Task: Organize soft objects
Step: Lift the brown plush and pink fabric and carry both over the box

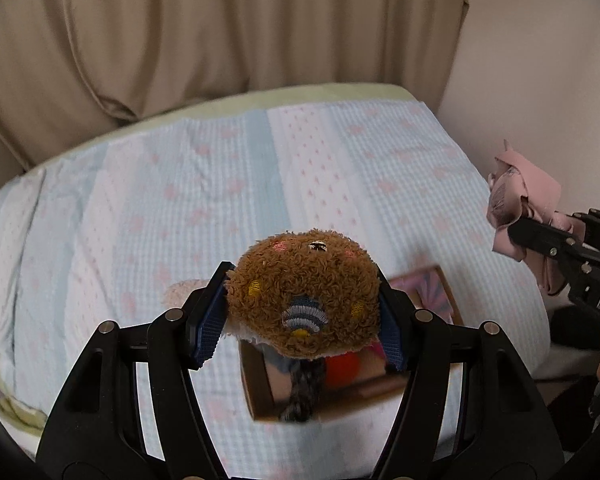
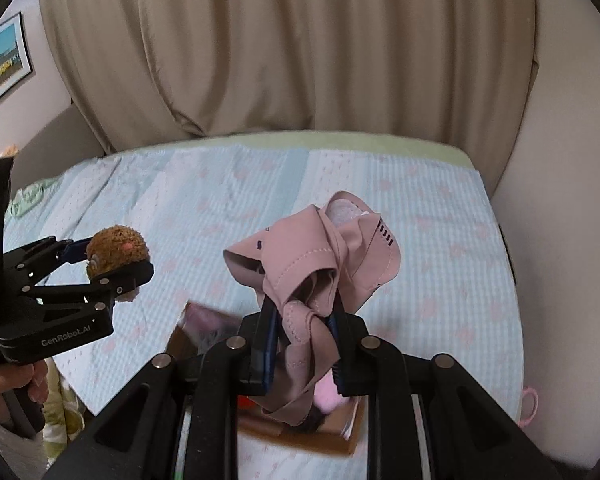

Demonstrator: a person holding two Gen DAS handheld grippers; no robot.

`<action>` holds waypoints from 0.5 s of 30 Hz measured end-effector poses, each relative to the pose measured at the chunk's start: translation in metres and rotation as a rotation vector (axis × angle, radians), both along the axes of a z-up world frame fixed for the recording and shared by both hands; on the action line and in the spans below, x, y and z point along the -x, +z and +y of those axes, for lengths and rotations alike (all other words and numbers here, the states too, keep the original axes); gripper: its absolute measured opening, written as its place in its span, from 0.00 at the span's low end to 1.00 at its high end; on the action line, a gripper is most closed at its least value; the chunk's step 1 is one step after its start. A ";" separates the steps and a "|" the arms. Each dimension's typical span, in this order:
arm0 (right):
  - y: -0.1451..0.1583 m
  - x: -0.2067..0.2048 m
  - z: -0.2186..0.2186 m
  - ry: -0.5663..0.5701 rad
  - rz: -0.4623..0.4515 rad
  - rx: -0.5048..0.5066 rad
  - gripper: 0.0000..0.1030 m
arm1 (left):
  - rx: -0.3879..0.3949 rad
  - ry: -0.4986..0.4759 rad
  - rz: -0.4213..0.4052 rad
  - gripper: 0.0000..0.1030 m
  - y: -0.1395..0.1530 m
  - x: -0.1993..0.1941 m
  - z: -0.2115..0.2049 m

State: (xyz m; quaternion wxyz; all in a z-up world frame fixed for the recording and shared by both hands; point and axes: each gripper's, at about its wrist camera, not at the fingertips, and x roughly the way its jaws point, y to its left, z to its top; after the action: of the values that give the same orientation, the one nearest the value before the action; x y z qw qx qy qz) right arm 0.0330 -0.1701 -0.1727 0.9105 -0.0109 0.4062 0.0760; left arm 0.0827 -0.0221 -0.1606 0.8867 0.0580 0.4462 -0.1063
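Beige curtains (image 1: 219, 32) hang behind a bed (image 1: 159, 200) covered with a pale blue checked sheet printed with pink hearts. Near the bed's front edge lies an open cardboard box (image 1: 259, 396), blurred, with something red and other soft items inside that cannot be told apart. Above the box, the left gripper (image 1: 300, 312) has its jaws pinching a brown plush toy (image 1: 304, 292) with embroidered stripes and pink cheeks, its blue pads (image 1: 207, 320) pressed against the toy's sides. Beside it, also above the box, the right gripper (image 2: 304, 344) has its jaws pressed tight on a bunched pink fabric piece (image 2: 320, 256) with white stitching; the cloth rises above the jaws and trails below them. Both things hang clear of the bed. A framed picture (image 2: 3, 60) hangs on the wall left of the curtains.
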 end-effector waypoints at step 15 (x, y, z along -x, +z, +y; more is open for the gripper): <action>-0.079 0.033 0.030 -0.093 0.152 0.026 0.20 | 0.040 -0.100 0.152 0.59 -0.080 0.032 0.021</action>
State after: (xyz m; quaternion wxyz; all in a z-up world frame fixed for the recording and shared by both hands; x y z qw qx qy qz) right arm -0.0004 -0.1401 -0.2521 0.8795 0.0022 0.4751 0.0288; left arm 0.0503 -0.0007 -0.2403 0.8450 0.0545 0.5063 -0.1634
